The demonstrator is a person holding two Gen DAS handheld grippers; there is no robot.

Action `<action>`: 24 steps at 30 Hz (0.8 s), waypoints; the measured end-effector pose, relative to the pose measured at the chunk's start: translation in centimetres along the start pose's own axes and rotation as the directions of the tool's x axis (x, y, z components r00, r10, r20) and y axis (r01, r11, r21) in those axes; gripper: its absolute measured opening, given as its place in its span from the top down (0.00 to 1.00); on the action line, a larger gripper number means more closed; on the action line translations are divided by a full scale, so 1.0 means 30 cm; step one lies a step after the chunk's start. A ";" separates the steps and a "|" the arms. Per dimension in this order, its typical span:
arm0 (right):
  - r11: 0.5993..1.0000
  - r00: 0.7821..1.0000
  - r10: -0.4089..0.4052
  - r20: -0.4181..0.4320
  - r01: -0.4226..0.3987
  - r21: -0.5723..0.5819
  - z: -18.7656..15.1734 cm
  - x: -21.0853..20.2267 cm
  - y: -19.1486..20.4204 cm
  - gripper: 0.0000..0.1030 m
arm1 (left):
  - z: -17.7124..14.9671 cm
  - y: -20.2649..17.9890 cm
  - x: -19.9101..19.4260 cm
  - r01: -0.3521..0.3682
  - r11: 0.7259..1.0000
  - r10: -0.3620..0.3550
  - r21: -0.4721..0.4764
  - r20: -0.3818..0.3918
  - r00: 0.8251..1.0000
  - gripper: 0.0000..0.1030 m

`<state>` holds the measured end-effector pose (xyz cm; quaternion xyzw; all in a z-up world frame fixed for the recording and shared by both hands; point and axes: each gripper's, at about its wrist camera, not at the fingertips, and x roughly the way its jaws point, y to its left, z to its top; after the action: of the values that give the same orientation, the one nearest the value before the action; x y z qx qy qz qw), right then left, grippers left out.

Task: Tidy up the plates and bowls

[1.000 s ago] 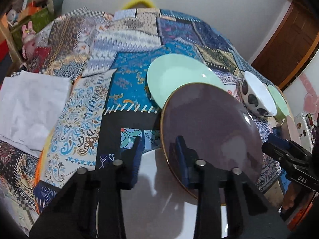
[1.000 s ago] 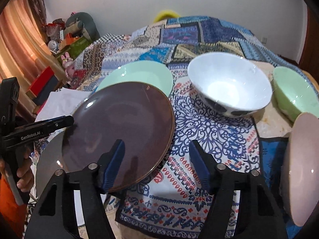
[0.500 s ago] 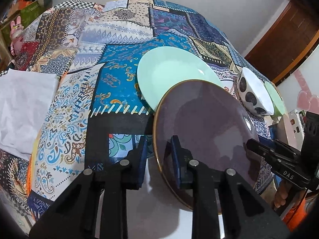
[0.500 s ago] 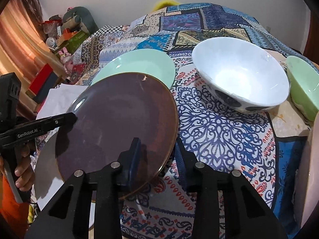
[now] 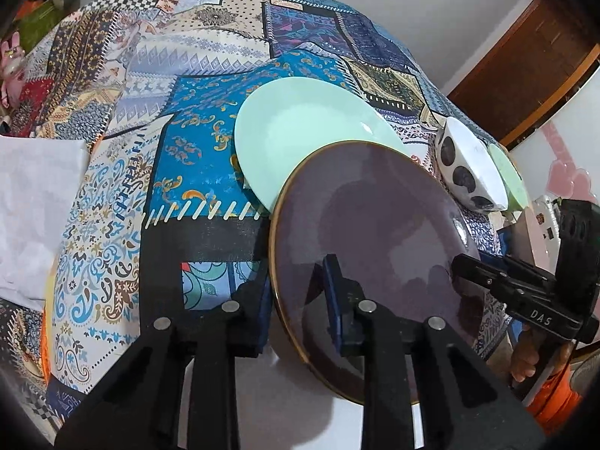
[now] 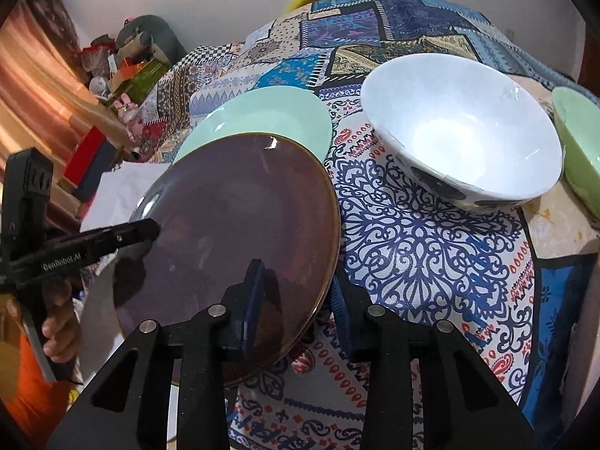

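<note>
A dark brown plate point(image 5: 375, 232) point(image 6: 232, 210) with a thin gold rim hangs tilted between both grippers. My left gripper point(image 5: 296, 292) is shut on its left rim, one blue pad on top and one beneath. On the opposite rim my right gripper point(image 6: 296, 281) is shut the same way. Each gripper shows in the other's view: the right gripper point(image 5: 487, 277) and the left gripper point(image 6: 112, 236). Behind the brown plate lies a mint green plate point(image 5: 300, 131) point(image 6: 262, 116). A white plate point(image 5: 300, 393) sits under the brown one.
A white bowl with dark spots point(image 6: 461, 138) point(image 5: 465, 165) and a green bowl point(image 6: 577, 150) point(image 5: 506, 172) stand on the patterned patchwork cloth point(image 5: 187, 131) to the right. White paper point(image 5: 30, 206) lies at the left. A person's hands hold both gripper handles.
The right jaws, wide apart a second ago, have closed on the brown plate's rim. The left jaws have narrowed onto the other rim. The left camera has moved closer to the plate.
</note>
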<state>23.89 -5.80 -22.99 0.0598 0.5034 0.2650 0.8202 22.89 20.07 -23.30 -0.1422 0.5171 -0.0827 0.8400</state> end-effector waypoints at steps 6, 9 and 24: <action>1.000 1.000 0.008 0.011 -0.008 0.020 -0.006 -0.012 -0.007 0.70 | -0.017 -0.025 -0.017 -0.032 0.999 0.032 0.000 0.020 0.999 0.74; 1.000 1.000 -0.003 0.019 0.003 0.007 -0.011 -0.022 -0.002 0.70 | -0.029 -0.038 -0.032 -0.039 0.999 0.039 0.000 0.034 0.999 0.74; 1.000 0.998 -0.003 0.069 0.005 -0.020 -0.043 -0.102 0.003 0.70 | -0.077 -0.103 -0.112 -0.053 0.998 0.050 0.022 0.093 0.994 0.74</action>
<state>21.68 -7.45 -21.17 0.0597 0.4722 0.2662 0.8382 19.35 17.74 -20.42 -0.1223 0.4802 -0.0607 0.8665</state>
